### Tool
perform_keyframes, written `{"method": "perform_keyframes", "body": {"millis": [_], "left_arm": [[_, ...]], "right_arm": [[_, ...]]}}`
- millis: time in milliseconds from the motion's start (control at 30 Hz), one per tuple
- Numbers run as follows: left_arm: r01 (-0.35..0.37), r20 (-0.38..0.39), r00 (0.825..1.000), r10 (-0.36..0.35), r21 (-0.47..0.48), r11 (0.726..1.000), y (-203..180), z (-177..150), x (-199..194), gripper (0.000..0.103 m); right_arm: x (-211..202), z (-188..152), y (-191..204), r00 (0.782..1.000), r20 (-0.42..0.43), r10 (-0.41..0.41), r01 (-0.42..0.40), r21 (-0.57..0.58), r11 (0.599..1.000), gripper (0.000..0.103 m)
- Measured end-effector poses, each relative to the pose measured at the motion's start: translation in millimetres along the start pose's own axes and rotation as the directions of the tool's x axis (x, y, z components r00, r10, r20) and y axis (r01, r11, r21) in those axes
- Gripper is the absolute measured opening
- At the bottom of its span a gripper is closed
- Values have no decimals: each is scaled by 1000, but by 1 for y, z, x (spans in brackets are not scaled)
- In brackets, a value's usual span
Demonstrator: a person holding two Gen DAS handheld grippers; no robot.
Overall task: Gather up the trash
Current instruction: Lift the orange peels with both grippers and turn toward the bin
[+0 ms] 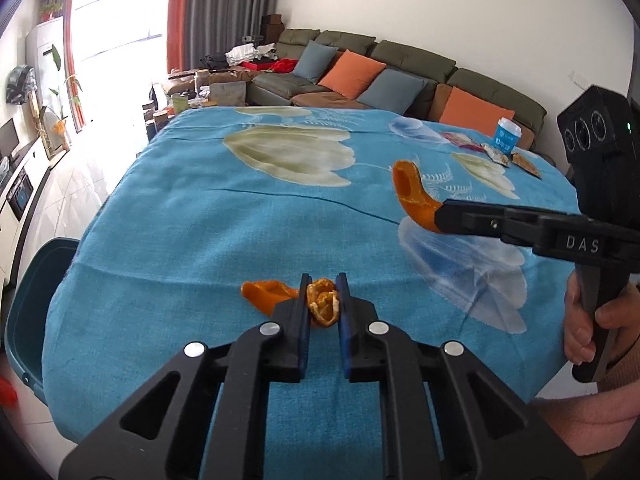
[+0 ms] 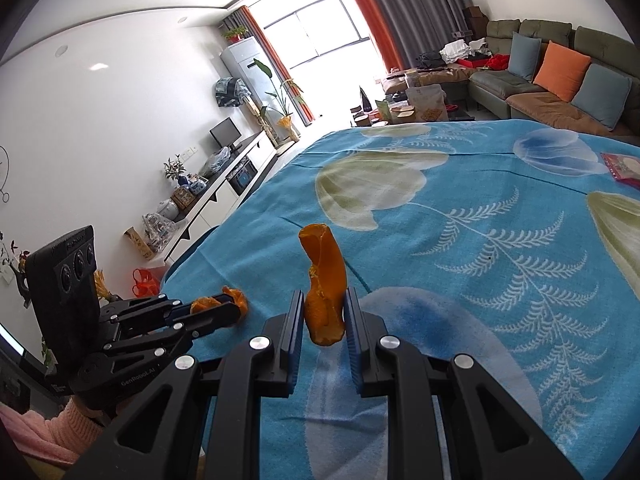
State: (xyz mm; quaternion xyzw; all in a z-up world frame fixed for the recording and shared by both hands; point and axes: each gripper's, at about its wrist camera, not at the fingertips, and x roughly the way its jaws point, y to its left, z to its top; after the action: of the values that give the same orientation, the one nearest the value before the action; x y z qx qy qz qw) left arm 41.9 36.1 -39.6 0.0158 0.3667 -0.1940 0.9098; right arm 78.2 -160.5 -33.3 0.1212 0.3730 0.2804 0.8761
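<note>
Our left gripper sits low on the blue floral tablecloth, its jaws narrowed onto a crumpled piece of orange peel, with a second curl of peel lying flat just beside it at nine o'clock. Our right gripper is clamped on a long strip of peel and carries it clear of the cloth, out at two o'clock from the left one.

To finish this step well, we judge the left pick should come straight up so the loose curl alongside is not dragged. The pads grip only the middle of a soft, folded scrap, so a slow lift is wiser than a quick one. The dark teal bin stands off the table edge at nine o'clock in the left wrist view, and that looks the likely place for both pieces. The left load has the shorter way.

Further trash waits at the far corner, at about one o'clock: a blue-and-white paper cup and several snack wrappers beside it. The second curl has yet to be gathered. Between the grippers and the bin we see only open cloth, though the two tools are close enough that they could cross paths.
</note>
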Motion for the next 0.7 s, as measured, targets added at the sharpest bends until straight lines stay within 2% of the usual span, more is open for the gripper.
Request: {"method": "perform_keyframes", "body": {"millis": [700], "left_arm": [[-101,91,990,108,-86,991,33,13,-46,12]], "right_arm": [[20,14,51,996,-13,93,-94,-91,991,18]]}}
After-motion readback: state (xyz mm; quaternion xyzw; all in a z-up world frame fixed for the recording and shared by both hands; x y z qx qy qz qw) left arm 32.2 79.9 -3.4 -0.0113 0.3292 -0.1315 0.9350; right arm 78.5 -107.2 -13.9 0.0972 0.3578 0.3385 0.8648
